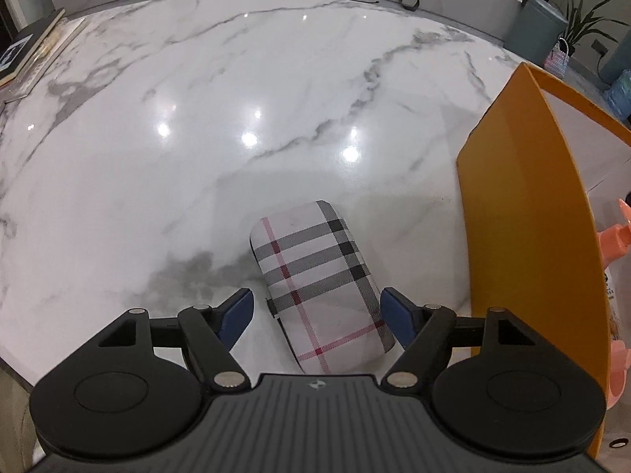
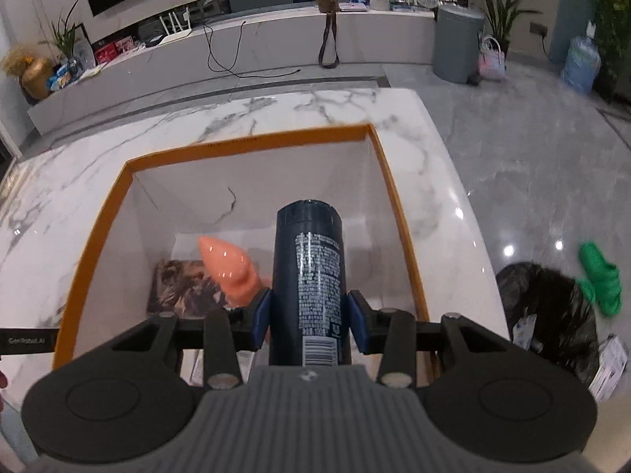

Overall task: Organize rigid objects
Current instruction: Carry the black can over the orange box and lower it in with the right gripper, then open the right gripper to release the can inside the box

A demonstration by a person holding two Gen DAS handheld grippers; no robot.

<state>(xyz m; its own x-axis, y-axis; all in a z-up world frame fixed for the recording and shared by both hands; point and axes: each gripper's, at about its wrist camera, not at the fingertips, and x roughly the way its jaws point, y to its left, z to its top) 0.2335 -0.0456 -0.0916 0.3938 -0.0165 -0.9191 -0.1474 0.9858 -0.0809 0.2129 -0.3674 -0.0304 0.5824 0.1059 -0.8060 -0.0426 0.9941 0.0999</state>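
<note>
right hand-held gripper [image 2: 309,321] is clamped on the dark can [image 2: 309,276] over the orange box [image 2: 252,144]; left hand-held gripper [image 1: 317,313] gapes wide, plaid case [image 1: 321,283] lengthwise between its fingers

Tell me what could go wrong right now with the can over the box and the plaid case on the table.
1. The dark spray can, held by the right gripper above the orange box, may land on the peach toy already inside and tip over.
2. The left gripper straddles the plaid case at an angle; closing may twist or squirt it across the glossy marble table.
3. The case sits beside the box wall; lifting could bump it.
</note>
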